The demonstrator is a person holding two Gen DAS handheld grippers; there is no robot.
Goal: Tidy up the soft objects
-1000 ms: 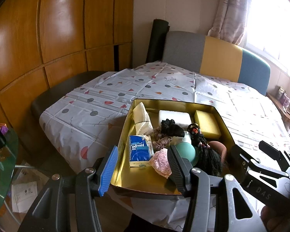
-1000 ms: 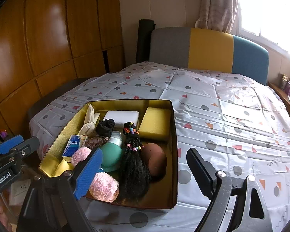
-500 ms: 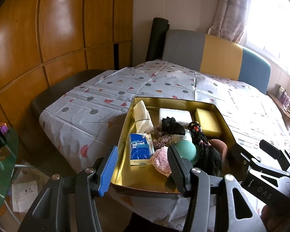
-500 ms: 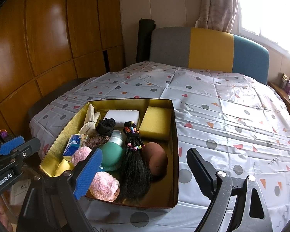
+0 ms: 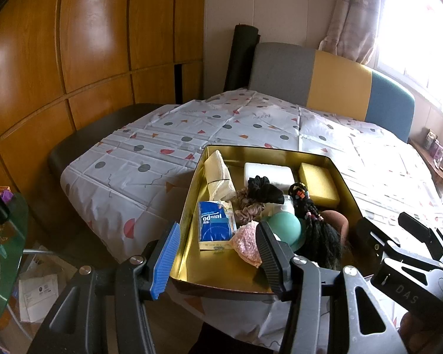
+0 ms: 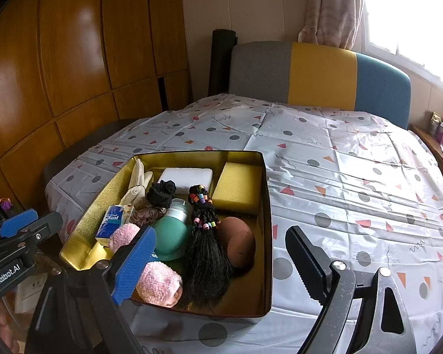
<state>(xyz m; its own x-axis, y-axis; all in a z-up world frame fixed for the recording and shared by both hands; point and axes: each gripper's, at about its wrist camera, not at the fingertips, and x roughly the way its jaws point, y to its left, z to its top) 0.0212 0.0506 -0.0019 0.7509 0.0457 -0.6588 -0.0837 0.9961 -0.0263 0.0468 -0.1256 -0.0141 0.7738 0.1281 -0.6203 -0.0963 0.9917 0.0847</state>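
A gold tin sits at the table's near edge and holds soft items. Among them are a yellow sponge, a white sponge, a black scrunchie, a blue tissue pack, a green squeeze bottle, a black braided hairpiece, a brown sponge and pink fluffy pieces. My left gripper hovers open before the tin's near left corner. My right gripper stands wide open over the tin's near right side. Neither holds anything.
A white cloth with dots and triangles covers the table, with bare cloth right of and beyond the tin. A grey, yellow and blue seat back stands at the far edge. Wooden wall panels and a glass side table are on the left.
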